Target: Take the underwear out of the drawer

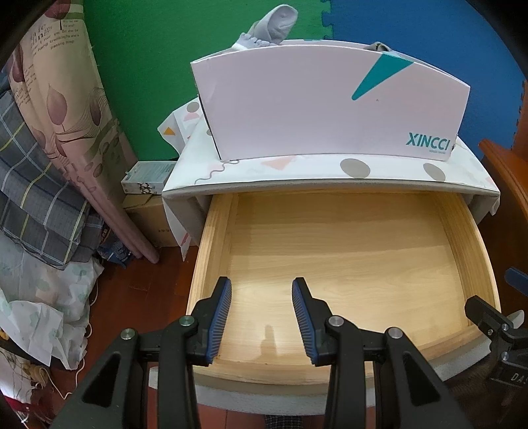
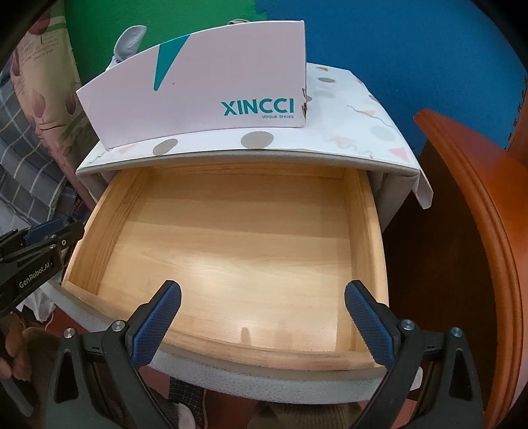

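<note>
Hanging above the near edge of a pulled-out wooden drawer: both tools, angled down into it. Left tool with its blue-padded fingers parted a moderate way, nothing between them, only the bare drawer floor below. Right tool spread wider, fingers likewise closing on nothing. Seen in the right wrist view at the left edge, the left tool's black body, well apart from the right one.

Inside the drawer: pale wood floor and walls, no cloth visible. Sticking up behind and above a white shoe box lettered XINCCI, a grey garment, apparently the underwear, lying in or over the box; cannot tell which. Standing on the patterned top of the cabinet that houses the drawer, the shoe box, near the front edge.

Left of the cabinet: small cartons on the floor, a rolled floral mat, piled checked bedding. To the right, an orange-brown wooden piece of furniture. Behind, green and blue foam wall tiles.
</note>
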Demonstrator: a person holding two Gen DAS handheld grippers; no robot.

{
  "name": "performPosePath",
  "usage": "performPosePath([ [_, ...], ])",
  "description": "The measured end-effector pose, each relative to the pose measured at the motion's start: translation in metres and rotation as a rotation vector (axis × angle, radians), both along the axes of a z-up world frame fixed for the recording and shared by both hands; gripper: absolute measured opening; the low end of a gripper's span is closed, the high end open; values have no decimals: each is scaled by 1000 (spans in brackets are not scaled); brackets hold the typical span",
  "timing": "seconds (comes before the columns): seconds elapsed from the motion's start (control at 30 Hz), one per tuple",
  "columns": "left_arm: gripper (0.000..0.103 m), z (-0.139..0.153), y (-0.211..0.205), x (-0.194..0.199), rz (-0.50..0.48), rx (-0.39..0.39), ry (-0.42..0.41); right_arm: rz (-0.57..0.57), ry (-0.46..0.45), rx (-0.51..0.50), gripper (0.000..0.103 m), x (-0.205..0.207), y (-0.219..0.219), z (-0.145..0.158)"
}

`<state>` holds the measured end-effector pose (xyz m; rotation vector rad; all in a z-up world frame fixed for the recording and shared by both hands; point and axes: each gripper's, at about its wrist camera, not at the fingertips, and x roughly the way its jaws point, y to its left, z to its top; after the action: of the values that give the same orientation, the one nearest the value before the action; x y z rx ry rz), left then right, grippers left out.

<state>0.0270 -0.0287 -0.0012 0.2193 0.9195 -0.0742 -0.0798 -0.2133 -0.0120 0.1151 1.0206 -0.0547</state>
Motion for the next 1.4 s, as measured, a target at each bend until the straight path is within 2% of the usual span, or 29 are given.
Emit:
performPosePath([
  [0.67,39,2,-2,-3,-1,-1,-7,27,28,-43,98,2,10,-4],
  [1.4,39,6,-2,-7,-3,2,-25,23,36,-40,98,3,10,-6],
])
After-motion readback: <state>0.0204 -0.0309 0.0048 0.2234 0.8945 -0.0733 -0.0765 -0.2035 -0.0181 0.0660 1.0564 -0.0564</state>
